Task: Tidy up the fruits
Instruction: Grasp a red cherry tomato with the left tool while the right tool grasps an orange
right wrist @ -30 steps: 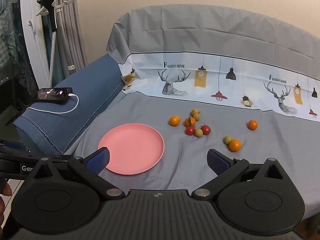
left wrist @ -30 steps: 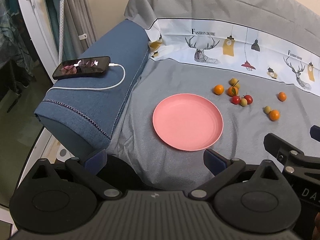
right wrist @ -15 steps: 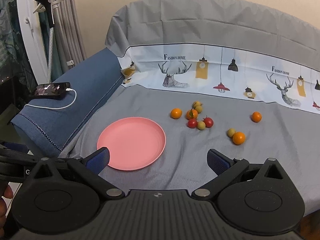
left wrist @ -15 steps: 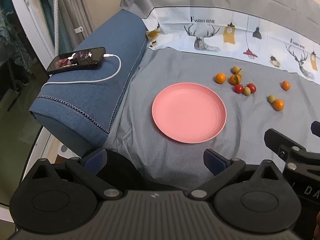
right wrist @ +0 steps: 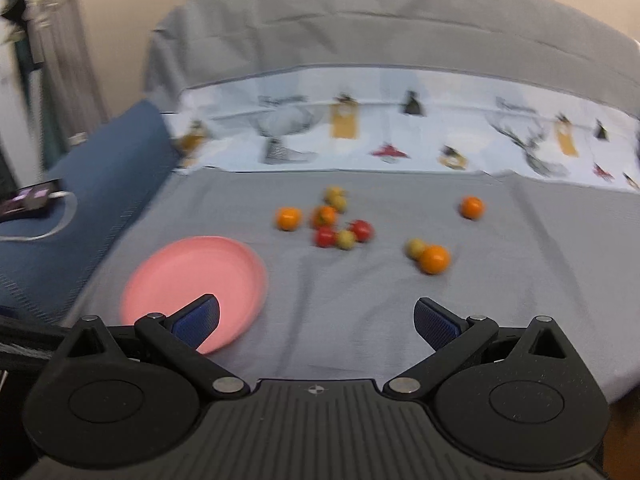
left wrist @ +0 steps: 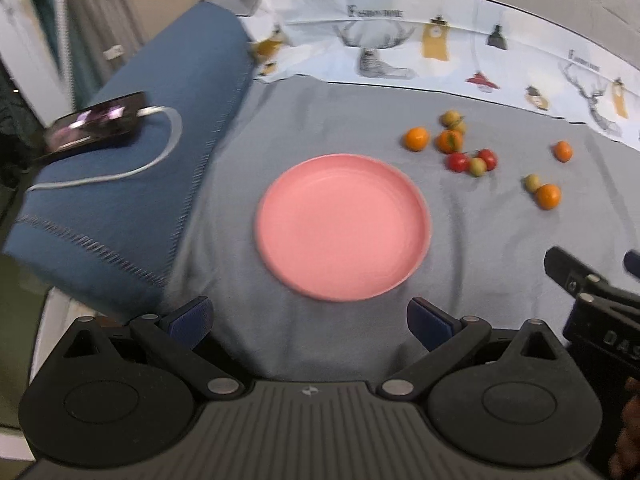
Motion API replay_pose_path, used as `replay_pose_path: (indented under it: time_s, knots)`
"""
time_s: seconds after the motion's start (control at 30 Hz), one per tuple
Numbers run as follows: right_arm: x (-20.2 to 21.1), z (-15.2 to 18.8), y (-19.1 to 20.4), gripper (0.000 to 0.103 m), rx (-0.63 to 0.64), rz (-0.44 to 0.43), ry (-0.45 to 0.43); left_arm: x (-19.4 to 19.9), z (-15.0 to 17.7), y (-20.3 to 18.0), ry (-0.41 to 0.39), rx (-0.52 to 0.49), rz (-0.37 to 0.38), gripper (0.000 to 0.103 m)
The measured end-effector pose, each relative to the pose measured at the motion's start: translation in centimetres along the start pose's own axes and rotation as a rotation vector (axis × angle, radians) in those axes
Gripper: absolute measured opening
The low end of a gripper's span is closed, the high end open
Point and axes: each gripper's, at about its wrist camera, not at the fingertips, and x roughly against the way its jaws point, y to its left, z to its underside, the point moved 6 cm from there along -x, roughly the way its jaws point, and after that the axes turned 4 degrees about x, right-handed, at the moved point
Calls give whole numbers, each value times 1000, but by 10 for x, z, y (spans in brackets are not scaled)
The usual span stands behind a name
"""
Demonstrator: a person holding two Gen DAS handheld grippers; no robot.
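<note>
Both tools, left point(left wrist: 308, 318) and right point(right wrist: 316, 320), gape empty; pink plate point(left wrist: 344, 226) waits bare, fruits point(right wrist: 344, 239) scattered toward the sofa seat's back edge.

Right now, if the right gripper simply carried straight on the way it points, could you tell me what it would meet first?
Probably the bare grey cover; the right gripper is open, and past that the red-and-green fruit cluster, though depth is unclear.
</note>
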Motion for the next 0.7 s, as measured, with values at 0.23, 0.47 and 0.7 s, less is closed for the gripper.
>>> replay_pose_path:
  time_s: [0.23, 0.47, 0.7]
  knots:
    - [-57, 7, -82, 102, -124, 145, 23, -42, -47, -57, 50, 26, 111, 103]
    - [-139, 7, -121, 102, -164, 175, 83, -118, -100, -120, 105, 11, 128, 103]
    - [-206, 0, -134, 102, -155, 159, 79, -199, -148, -157, 155, 40, 111, 103]
